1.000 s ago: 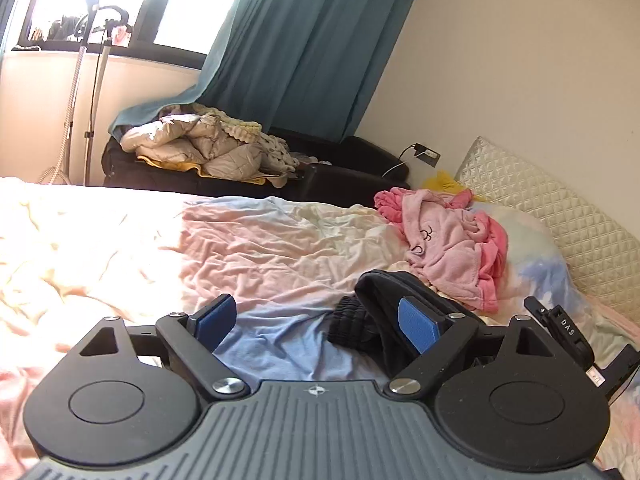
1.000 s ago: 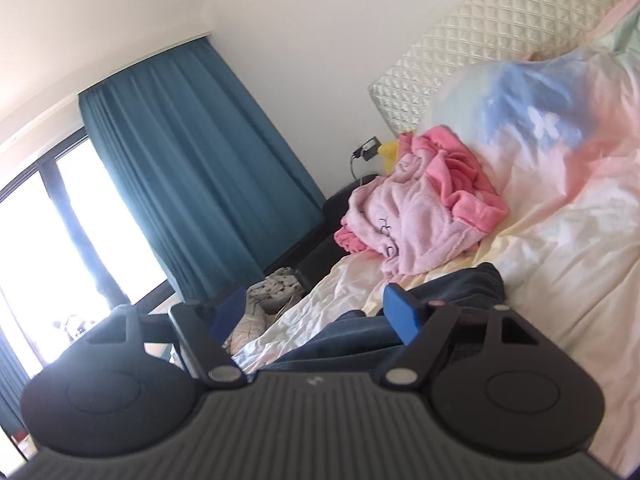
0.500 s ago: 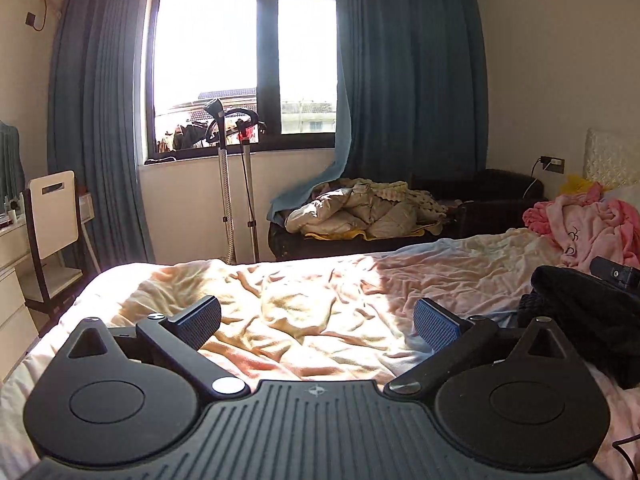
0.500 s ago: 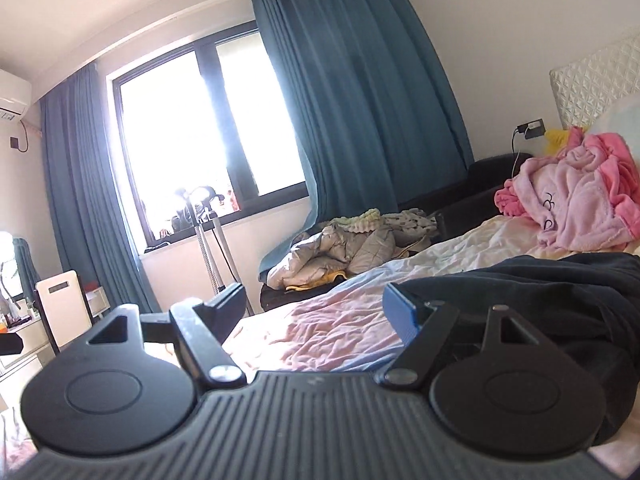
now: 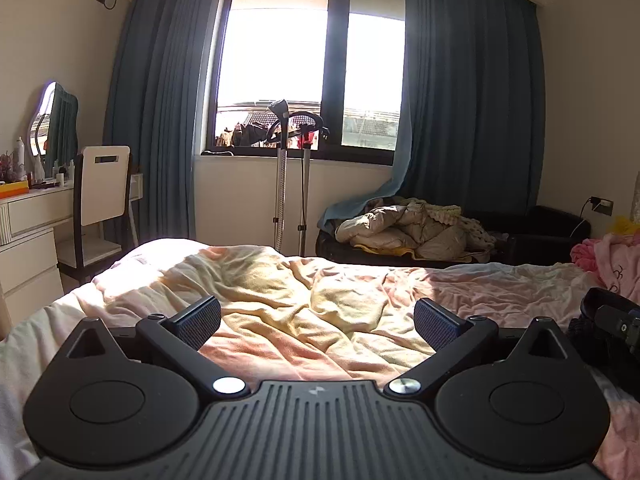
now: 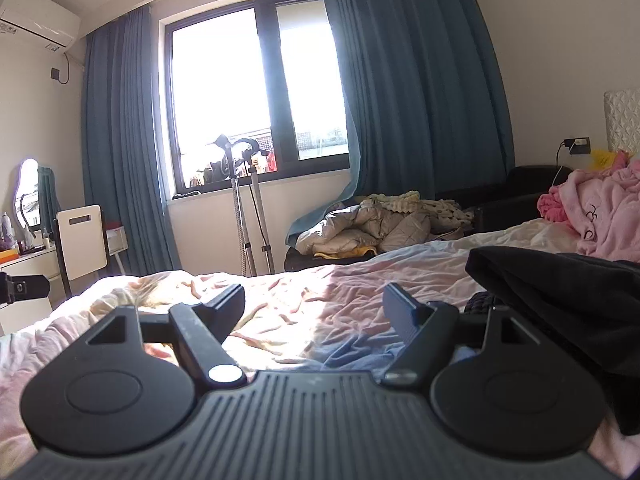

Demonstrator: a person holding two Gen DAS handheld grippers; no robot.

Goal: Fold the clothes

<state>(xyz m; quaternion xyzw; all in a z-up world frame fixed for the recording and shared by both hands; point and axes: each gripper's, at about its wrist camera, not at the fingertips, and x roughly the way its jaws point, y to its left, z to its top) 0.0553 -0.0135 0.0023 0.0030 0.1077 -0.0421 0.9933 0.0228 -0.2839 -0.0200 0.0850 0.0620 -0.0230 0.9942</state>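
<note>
- Your left gripper [image 5: 317, 322] stands with its jaws spread as wide as they go and nothing between them; only the rumpled pastel pink-and-yellow bedsheet [image 5: 304, 304] shows in the gap.
- A second ago that same view looked toward the quilted headboard and the pink robe; now it faces the window [image 5: 308, 68] at 12 o'clock, with the teal-blue curtains [image 5: 472, 100] on either side of it.
- The crumpled black garment [image 6: 560, 300], which sat right against the left gripper's right pad a second ago, has slid off to 3 o'clock in the left view, where only its dark edge [image 5: 600, 300] shows by the other gripper's black body.
- Your right gripper [image 6: 314, 308] has its jaws well apart, at the same spacing as a second ago, and they grip nothing. I can't tell whether the garment touches the outer side of the right finger.
- In the right view the black garment lies heaped on the bedsheet at 3 o'clock, outside the jaws; a second ago it lay straight across the gap between the pads.
- The right view was strongly tilted a second ago and is now close to level.
- The fluffy pink robe [image 6: 600, 208] has moved from the picture's centre to its right edge at 2 o'clock, still piled near the headboard.
- The pale quilted bedding heap [image 6: 372, 224] on the low black sofa sits at 1 o'clock under the curtain.
</note>
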